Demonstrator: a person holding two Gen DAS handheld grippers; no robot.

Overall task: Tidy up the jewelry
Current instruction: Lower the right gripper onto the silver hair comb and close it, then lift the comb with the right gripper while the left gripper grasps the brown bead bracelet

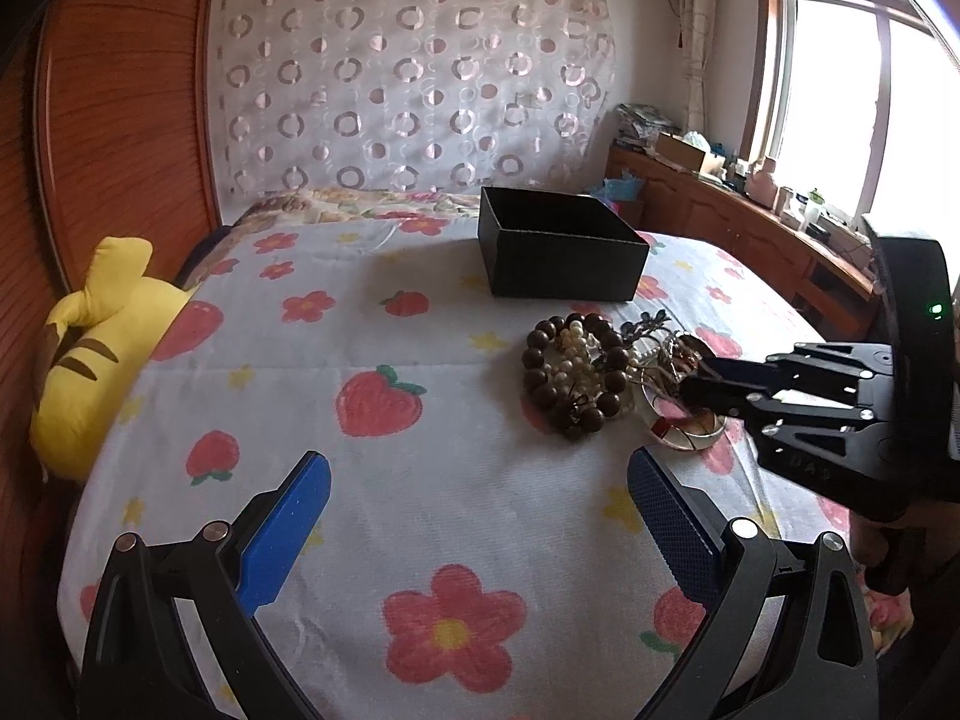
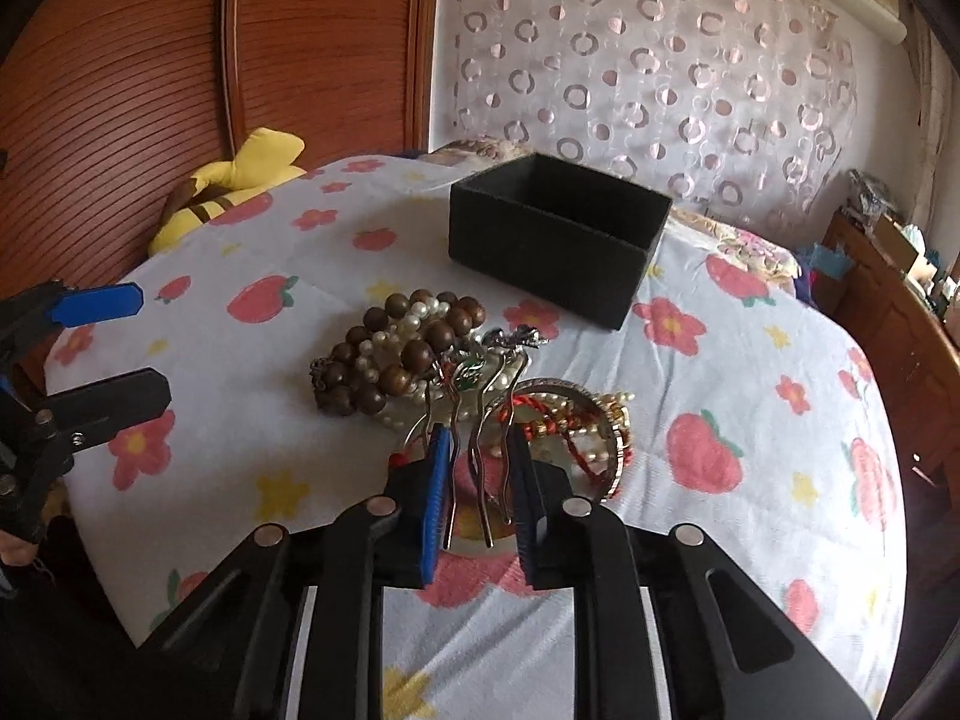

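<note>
No legible text on anything.

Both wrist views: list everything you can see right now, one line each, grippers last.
Black box: one, open-topped, far side of the bedspread.
Wooden bead bracelet: one, dark brown, in the jewelry pile.
Pearl strand: white, count unclear, tangled among the beads.
Hairpin: one, silver, between the right jaws.
Bangle: one, silvery, beside the pile.
Plush toy: one, yellow, by the headboard.
Bedspread: one, white, floral.
Left gripper: open, empty.
Right gripper: jaws closed on the hairpin.
</note>
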